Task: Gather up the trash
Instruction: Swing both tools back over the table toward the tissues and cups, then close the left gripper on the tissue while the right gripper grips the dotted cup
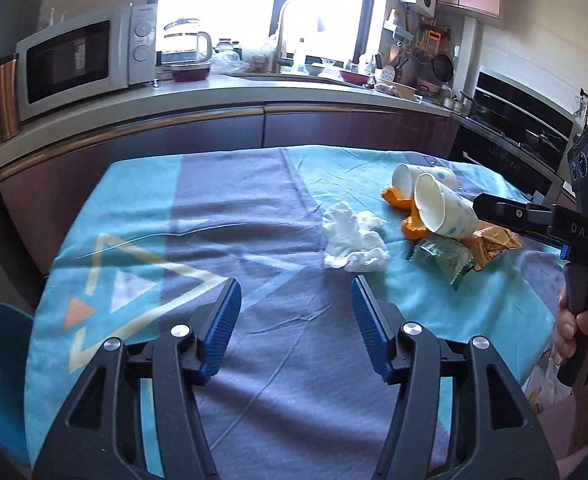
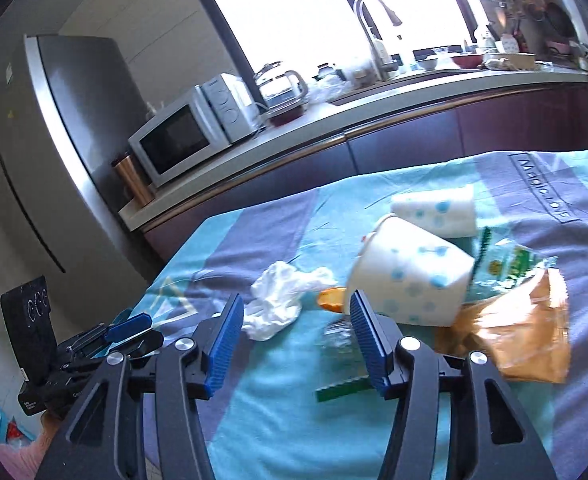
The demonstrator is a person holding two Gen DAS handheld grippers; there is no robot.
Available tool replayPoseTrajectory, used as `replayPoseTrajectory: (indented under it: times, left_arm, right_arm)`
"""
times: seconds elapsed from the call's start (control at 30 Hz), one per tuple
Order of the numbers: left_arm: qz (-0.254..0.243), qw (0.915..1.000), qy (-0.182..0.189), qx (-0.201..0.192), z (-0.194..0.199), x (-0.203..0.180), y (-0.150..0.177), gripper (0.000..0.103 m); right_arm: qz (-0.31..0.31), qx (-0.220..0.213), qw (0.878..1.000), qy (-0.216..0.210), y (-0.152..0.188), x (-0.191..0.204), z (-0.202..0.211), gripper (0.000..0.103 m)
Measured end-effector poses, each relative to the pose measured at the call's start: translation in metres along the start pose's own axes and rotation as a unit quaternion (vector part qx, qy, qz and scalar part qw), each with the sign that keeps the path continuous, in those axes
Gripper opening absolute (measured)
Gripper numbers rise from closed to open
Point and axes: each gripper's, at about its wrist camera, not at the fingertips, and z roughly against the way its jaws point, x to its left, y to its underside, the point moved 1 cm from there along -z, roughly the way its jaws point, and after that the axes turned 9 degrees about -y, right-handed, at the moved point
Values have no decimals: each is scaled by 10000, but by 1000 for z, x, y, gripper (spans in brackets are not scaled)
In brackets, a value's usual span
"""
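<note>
Both tongs, left (image 1: 295, 308) and right (image 2: 294, 324), gape wide and hold nothing. On the table (image 1: 254, 360), trash clusters around the near cup (image 2: 409, 280): far cup (image 2: 437, 210) behind, wrappers (image 2: 525, 328) beside, tissue (image 2: 276, 304) left, peel (image 2: 331, 299) beneath. Risk: nudging the cup could roll it and scatter the peel.

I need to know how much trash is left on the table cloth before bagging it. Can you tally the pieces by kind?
Paper cups lying on their sides: 2
Crumpled white tissue: 1
Orange peel pieces: 2
Green snack wrapper: 1
Orange-brown snack wrapper: 1
Total: 7

Both grippers are open and hold nothing.
</note>
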Motion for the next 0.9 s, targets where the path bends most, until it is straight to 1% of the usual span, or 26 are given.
replayPoseTrajectory:
  times: [0.03, 0.1, 0.17, 0.3, 0.33, 0.37, 0.6, 0.7, 0.83, 0.9]
  left_arm:
    - [-16, 10000, 24, 36, -5, -5, -3, 61]
    - [-61, 9999, 114, 94, -14, -15, -7, 63]
    - [-100, 9997, 128, 162, -24, -23, -13, 65]
    - [-156, 9991, 200, 342, -42, -36, -20, 66]
    - [-169, 9988, 231, 388, -46, -38, -21, 67]
    - [-168, 9986, 246, 444, -50, -41, -22, 67]
    - [-125, 9969, 268, 729, -74, -51, -24, 67]
    - [-105, 9960, 308, 836, -83, -53, -25, 65]
    - [-53, 9946, 360, 971, -95, -53, -27, 53]
    - [-20, 9944, 343, 1003, -99, -53, -28, 49]
  right_arm:
    - [-79, -91, 9999, 117, 0, -10, 7, 66]
    - [-194, -199, 9992, 279, -2, -24, 14, 68]
    - [-308, -260, 9981, 456, -3, -36, 16, 75]
    - [-447, -243, 9965, 668, -5, -48, 8, 82]
    - [-489, -224, 9959, 724, -6, -50, 5, 87]
    - [-536, -228, 9954, 762, -6, -53, 2, 89]
    - [-622, -145, 9942, 865, -10, -55, -19, 91]
    - [-625, -130, 9938, 914, -11, -54, -24, 92]
    - [-627, -107, 9928, 1015, -11, -53, -29, 92]
    - [-644, -95, 9924, 1049, -11, -54, -31, 92]
